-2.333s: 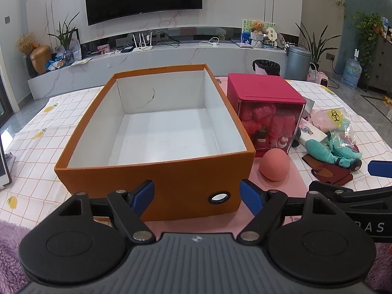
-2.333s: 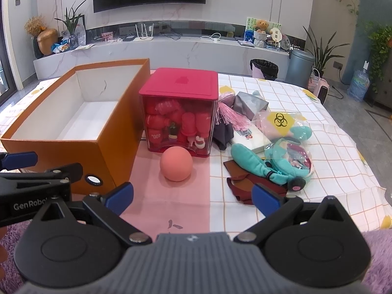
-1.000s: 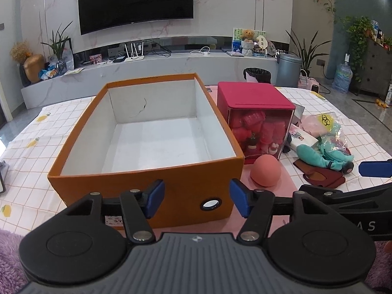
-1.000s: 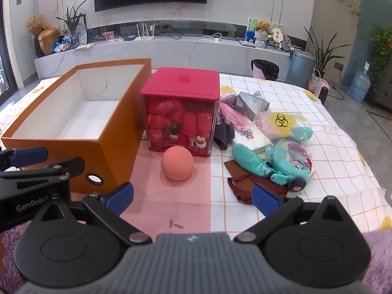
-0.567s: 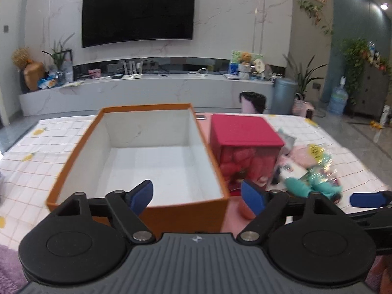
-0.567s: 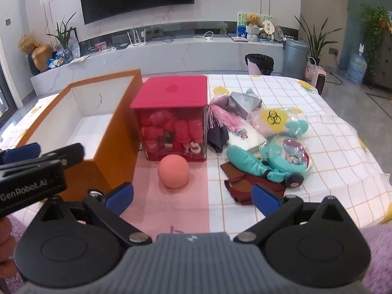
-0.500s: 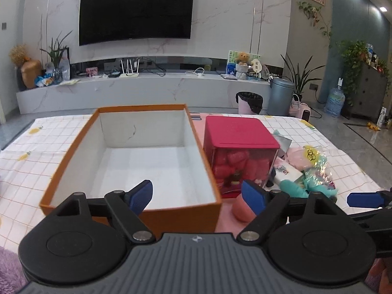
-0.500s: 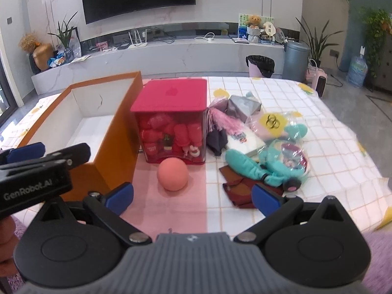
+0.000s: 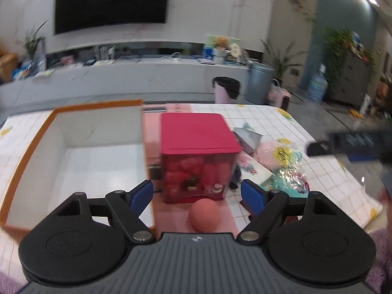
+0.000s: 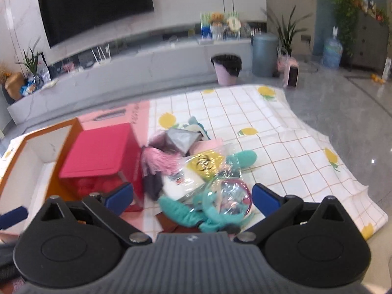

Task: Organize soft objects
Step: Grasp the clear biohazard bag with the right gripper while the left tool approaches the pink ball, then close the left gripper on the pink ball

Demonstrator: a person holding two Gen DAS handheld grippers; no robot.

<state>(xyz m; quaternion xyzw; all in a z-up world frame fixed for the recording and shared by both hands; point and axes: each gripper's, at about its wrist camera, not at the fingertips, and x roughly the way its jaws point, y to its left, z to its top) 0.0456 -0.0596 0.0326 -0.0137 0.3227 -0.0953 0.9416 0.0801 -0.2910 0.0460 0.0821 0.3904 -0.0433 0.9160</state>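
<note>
An empty orange box with a white inside stands at the left of the table. Beside it is a clear bin with a red lid, full of red soft things. A salmon ball lies in front of the bin. My left gripper is open and empty above the ball. My right gripper is open and empty above a teal plush toy and a clear bag of toys. A pink tassel and a grey pouch lie behind them.
The table has a checked cloth with lemons, which hangs over the right edge. A pink mat lies under the ball. My right gripper's finger crosses the left wrist view at the right. Both views are blurred by motion.
Both grippers have risen and swung right. The left view now centres on the red-lidded bin and the ball. The right view now looks down on the toy pile.
</note>
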